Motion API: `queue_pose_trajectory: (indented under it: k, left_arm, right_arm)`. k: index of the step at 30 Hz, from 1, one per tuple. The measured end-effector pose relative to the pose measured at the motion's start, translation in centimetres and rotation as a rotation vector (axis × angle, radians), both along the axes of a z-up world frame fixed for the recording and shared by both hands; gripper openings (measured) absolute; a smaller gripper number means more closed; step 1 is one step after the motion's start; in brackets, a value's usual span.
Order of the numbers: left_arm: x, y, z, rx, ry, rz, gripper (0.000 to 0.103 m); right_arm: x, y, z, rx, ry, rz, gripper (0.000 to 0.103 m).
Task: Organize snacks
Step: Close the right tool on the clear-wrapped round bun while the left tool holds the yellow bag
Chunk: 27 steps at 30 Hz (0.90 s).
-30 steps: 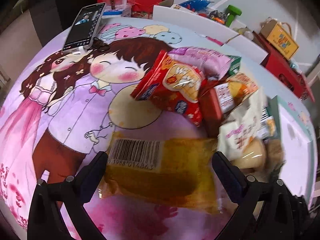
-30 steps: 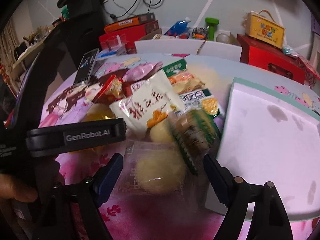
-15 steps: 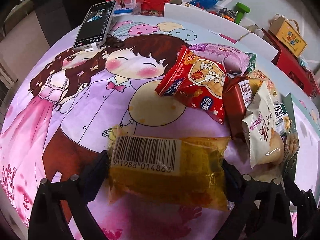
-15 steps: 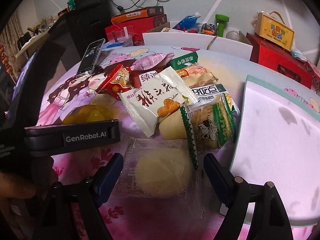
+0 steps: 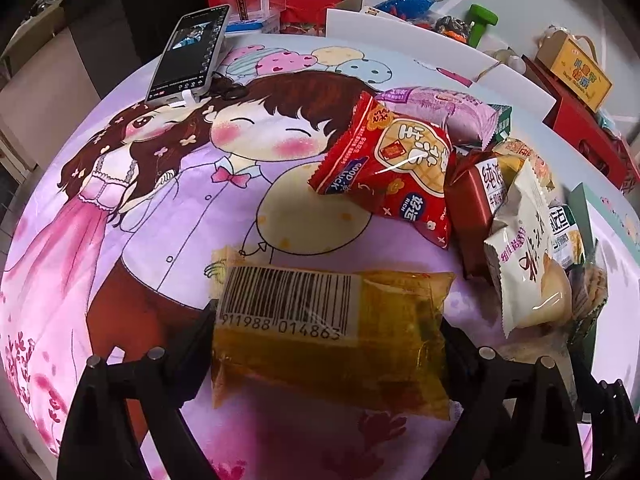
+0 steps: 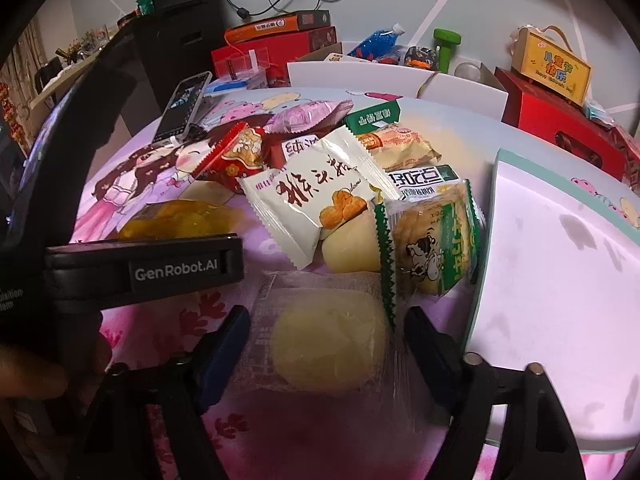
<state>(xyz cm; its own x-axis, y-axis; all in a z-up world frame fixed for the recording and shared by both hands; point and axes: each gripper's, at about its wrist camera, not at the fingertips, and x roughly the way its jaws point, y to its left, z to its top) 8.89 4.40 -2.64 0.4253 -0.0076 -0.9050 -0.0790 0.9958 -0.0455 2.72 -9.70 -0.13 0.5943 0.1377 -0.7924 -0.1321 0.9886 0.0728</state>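
A yellow see-through packet with a barcode label lies flat on the cartoon tablecloth. It sits crosswise between the fingers of my left gripper, whose jaws are closing; the pads just meet the wrapper's two ends. In the right wrist view a clear packet with a pale round pastry lies between the fingers of my right gripper. Those jaws are closing too, with a small gap showing on the left side. The left gripper's black body stands just left of it, over the yellow packet.
Several snack packets are heaped behind: a red one, a white one, a green-edged biscuit pack. A white board with a teal rim lies at the right. A phone leans at the far left; boxes line the back.
Both pairs of jaws have narrowed, the left onto the yellow packet's ends and the right around the pastry packet. The heap behind, blurred a second ago, has settled.
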Motion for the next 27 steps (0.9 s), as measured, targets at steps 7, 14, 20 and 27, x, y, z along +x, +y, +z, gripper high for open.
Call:
queue_pose_trajectory:
  k: [7, 14, 20, 27]
  left_arm:
    - [0.0, 0.3, 0.5, -0.003, -0.015, 0.015, 0.09]
    - [-0.4, 0.6, 1.8, -0.012, -0.058, 0.02, 0.089]
    - [-0.8, 0.5, 3.4, -0.018, -0.107, 0.022, 0.089]
    - [-0.8, 0.4, 3.3, -0.014, -0.099, 0.021, 0.089]
  right_arm:
    - [-0.3, -0.3, 0.5, 0.023, -0.016, -0.006, 0.064]
    - [-0.8, -0.9, 1.6, 0.103, -0.011, -0.001, 0.063]
    - [-1.6, -1.0, 3.9, 0.145, -0.06, 0.017, 0.052]
    - [-1.2, -0.6, 2.6, 0.104, -0.015, 0.033, 0.038]
